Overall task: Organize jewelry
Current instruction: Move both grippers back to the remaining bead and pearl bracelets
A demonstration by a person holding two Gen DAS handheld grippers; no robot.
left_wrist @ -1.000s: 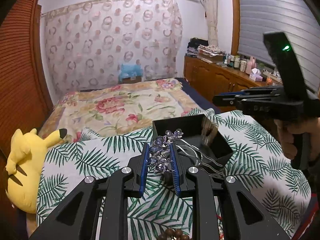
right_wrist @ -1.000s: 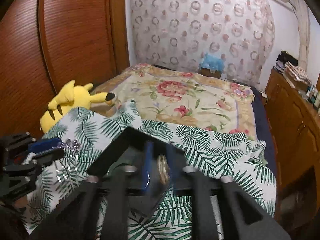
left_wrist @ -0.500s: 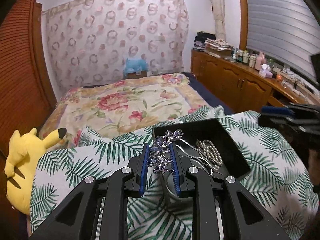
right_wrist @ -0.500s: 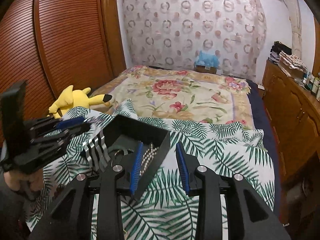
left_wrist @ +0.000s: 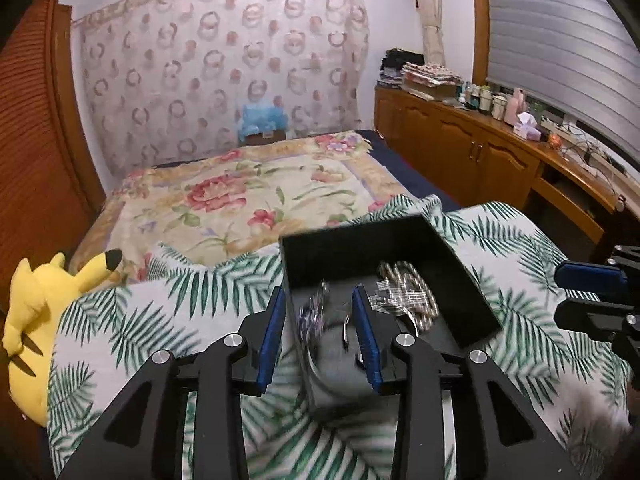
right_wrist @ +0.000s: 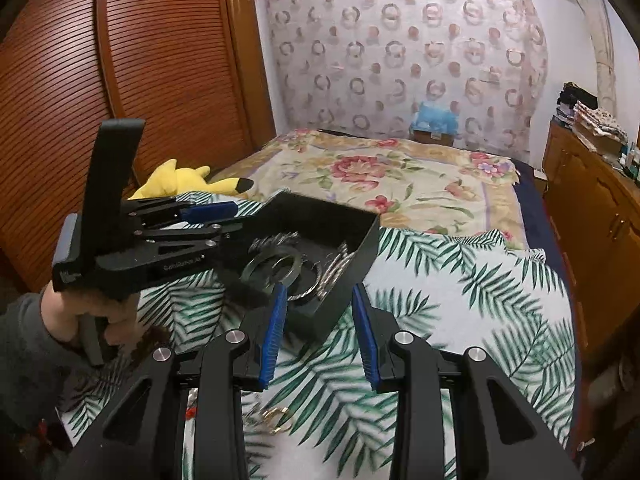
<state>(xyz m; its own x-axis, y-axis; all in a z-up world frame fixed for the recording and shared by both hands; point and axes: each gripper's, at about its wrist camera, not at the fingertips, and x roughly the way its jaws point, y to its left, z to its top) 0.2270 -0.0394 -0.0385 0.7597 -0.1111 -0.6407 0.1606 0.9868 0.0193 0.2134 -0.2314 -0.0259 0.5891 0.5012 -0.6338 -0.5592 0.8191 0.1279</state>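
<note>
Here, item one: my left gripper [left_wrist: 319, 332], jaws just opened and parted, with the blurred purple flower hair comb [left_wrist: 314, 312] loose between the pads over the near-left corner of the black jewelry box [left_wrist: 400, 236]. Item two: that box sits on the palm-leaf cloth [left_wrist: 520, 280], holding a pearl strand [left_wrist: 404, 280] and bangles [right_wrist: 276, 266]. Item three: my right gripper [right_wrist: 319, 332] stands open and empty at the box's near corner.

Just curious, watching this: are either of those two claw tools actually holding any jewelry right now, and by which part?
No. The left gripper has just opened, and the purple hair comb blurs loose between its jaws over the black box. The right gripper is open, empty.
</note>
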